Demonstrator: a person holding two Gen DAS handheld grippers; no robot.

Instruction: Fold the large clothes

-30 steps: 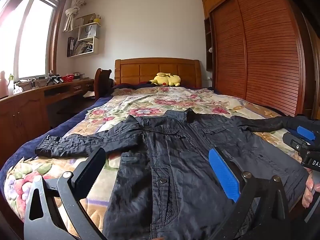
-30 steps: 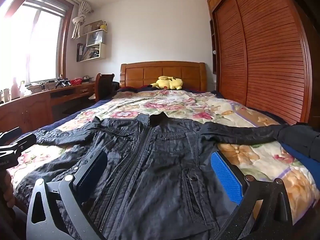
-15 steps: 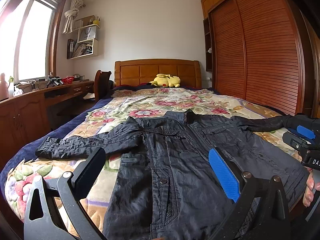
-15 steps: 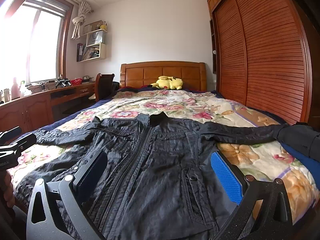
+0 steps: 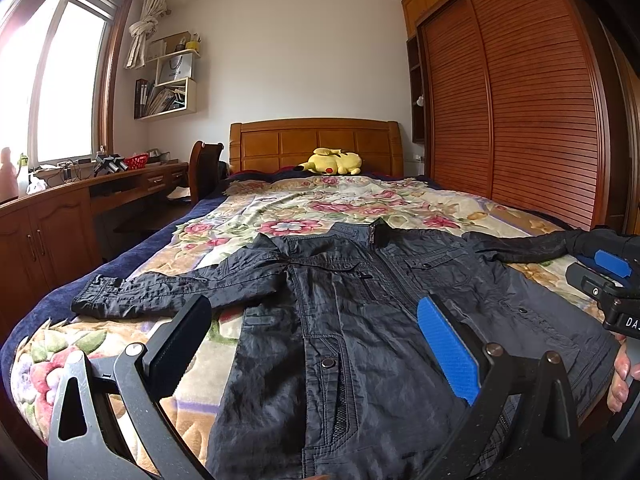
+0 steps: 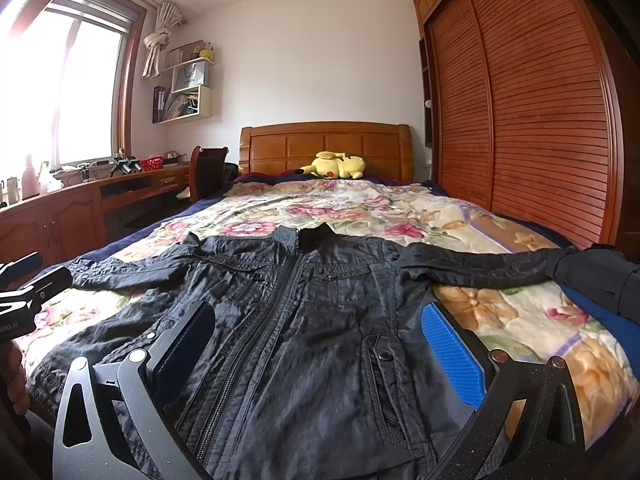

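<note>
A dark grey zip jacket (image 5: 360, 312) (image 6: 312, 320) lies face up and spread flat on the floral bedspread (image 5: 320, 208), collar toward the headboard and both sleeves stretched out sideways. My left gripper (image 5: 312, 320) hovers open above the jacket's left half near the hem, holding nothing. My right gripper (image 6: 316, 324) hovers open above the jacket's right half, also holding nothing. In the left wrist view the right gripper (image 5: 604, 276) shows at the right edge with a hand below it. The left gripper (image 6: 28, 284) shows at the left edge of the right wrist view.
A yellow plush toy (image 5: 332, 162) rests at the wooden headboard (image 5: 316, 140). A wooden desk (image 5: 80, 200) and chair (image 5: 204, 172) stand left of the bed, under the window. A louvred wardrobe (image 5: 520, 112) runs along the right wall.
Both views have barely shifted; the left wrist view tilted slightly. The jacket has not moved and both grippers stay open.
</note>
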